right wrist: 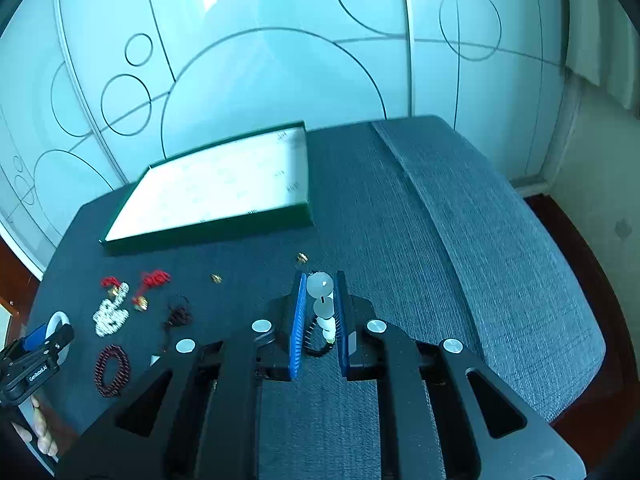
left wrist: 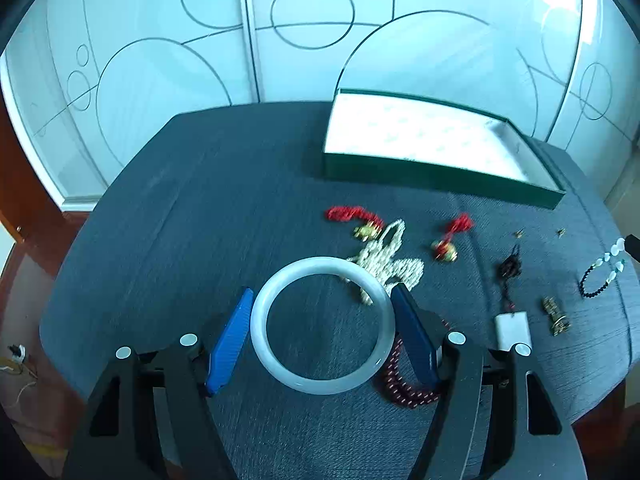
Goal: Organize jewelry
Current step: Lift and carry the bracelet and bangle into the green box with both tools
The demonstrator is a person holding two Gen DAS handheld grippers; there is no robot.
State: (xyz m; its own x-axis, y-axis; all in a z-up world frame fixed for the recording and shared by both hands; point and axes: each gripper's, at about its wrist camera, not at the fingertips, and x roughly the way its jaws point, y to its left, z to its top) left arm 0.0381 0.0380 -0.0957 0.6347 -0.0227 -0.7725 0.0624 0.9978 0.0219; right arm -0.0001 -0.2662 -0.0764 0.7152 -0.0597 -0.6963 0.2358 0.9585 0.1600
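My left gripper (left wrist: 323,290) has its blue pads pressed on both sides of a white jade bangle (left wrist: 316,265) and holds it just above the dark cloth. In the right wrist view this gripper (right wrist: 40,344) and the bangle (right wrist: 56,320) show at the far left. My right gripper (right wrist: 320,280) is shut on a bracelet of white and dark beads (right wrist: 320,286), whose dark loop hangs between the fingers. The same bracelet (left wrist: 604,276) dangles at the right edge of the left wrist view. A green box with a white lining (left wrist: 440,182) (right wrist: 208,236) lies open at the back.
On the cloth lie a pearl necklace (left wrist: 388,268), two red tassel charms (left wrist: 352,216) (left wrist: 452,236), a dark red bead bracelet (left wrist: 404,392), a black cord with a white tag (left wrist: 512,330), a gold brooch (left wrist: 556,316) and small gold earrings (right wrist: 216,278). Glass panels stand behind.
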